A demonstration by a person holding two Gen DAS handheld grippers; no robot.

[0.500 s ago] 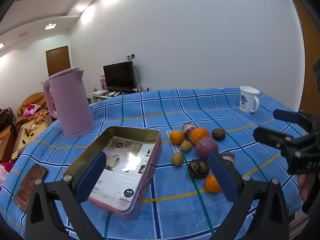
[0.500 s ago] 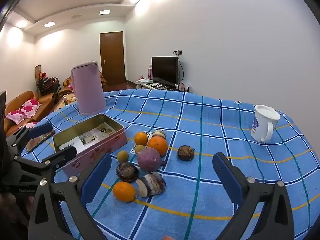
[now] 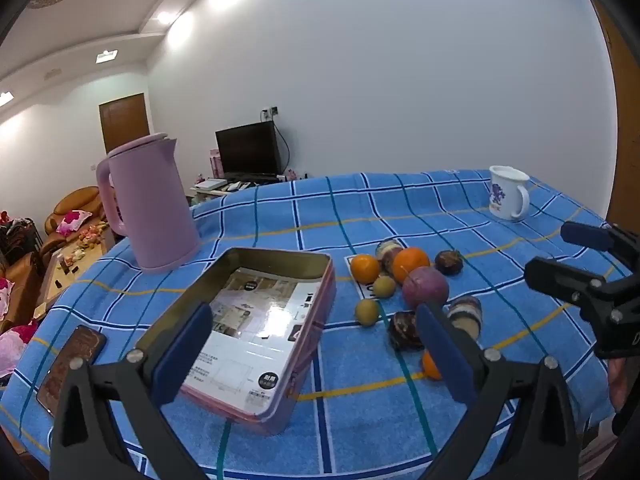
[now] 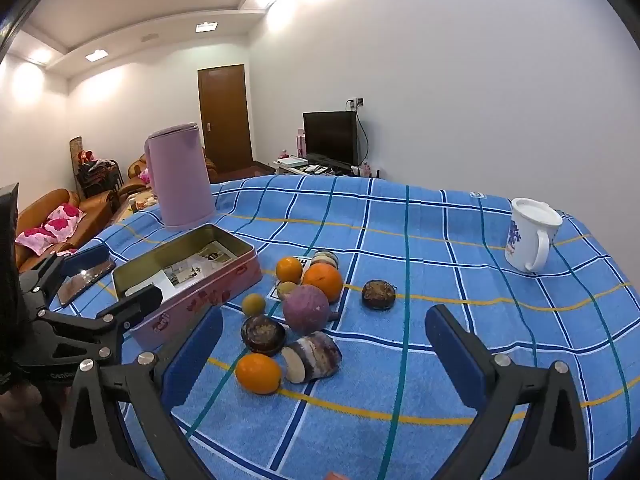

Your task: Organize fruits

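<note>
Several fruits lie in a loose cluster on the blue checked tablecloth (image 4: 440,360): a purple round one (image 4: 306,309), a large orange (image 4: 322,282), a small orange (image 4: 258,373), two dark brown ones (image 4: 263,335) and a cut taro piece (image 4: 312,356). An open pink tin (image 3: 316,320) with paper inside sits to their left. My left gripper (image 3: 316,352) hovers open over the tin's near end, holding nothing. My right gripper (image 4: 324,360) hovers open just short of the cluster, also holding nothing. The right gripper (image 3: 592,272) shows at the edge of the left wrist view.
A tall pink kettle (image 3: 148,200) stands behind the tin. A white mug (image 4: 532,236) is at the far right of the table. A phone (image 3: 72,364) lies near the left table edge. Sofas and a TV stand beyond the table.
Both views have shifted only slightly. No fruit has moved and both grippers stay open.
</note>
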